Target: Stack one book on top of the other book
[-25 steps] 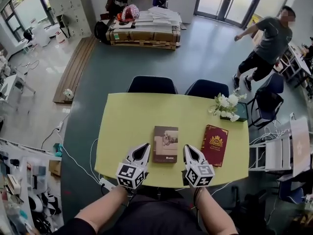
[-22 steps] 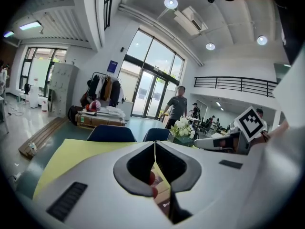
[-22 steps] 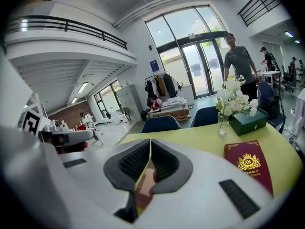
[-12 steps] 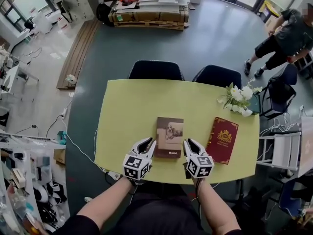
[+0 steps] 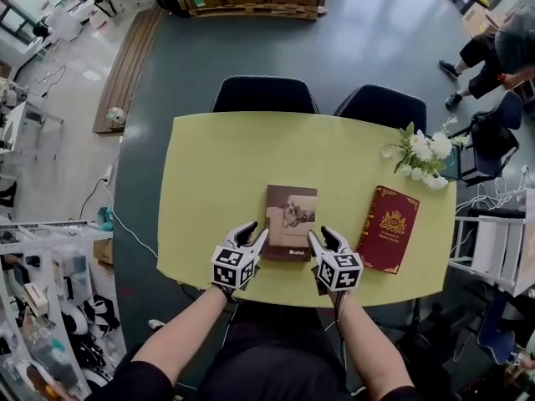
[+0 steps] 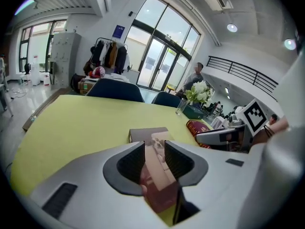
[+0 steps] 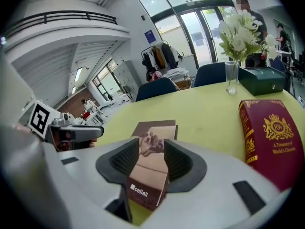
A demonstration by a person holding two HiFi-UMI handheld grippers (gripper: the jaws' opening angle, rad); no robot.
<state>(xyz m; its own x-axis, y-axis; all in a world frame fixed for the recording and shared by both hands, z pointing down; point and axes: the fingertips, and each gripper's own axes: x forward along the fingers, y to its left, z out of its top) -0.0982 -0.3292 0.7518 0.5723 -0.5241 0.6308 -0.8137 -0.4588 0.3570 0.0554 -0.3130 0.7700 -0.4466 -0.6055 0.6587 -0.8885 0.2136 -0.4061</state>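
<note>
Jaws of left hand-held gripper (image 5: pixel 252 232), right hand-held gripper (image 5: pixel 322 236) just opened, empty; brown book (image 5: pixel 291 221), gold-crested red book (image 5: pixel 389 228) lie apart.

We see a table (image 5: pixel 217 165) of flat yellow-green, with no pattern on it. The brown book (image 5: pixel 291 224) has a dark chocolate cover with a pale tan panel that carries a sepia picture. There is small white lettering on the dark band at its near edge. The red book (image 5: pixel 389 228) is deep crimson, with a gold crest, gold lettering under the crest and gold ornament along its edges and spine. The flowers (image 5: pixel 426 149) are white with green leaves, and the box (image 7: pixel 267 80) beside them is dark green. The two chairs (image 5: pixel 266 94) are dark navy. The floor (image 5: pixel 376 40) is a plain grey-blue. Our sleeves (image 5: pixel 125 383) are black.
</note>
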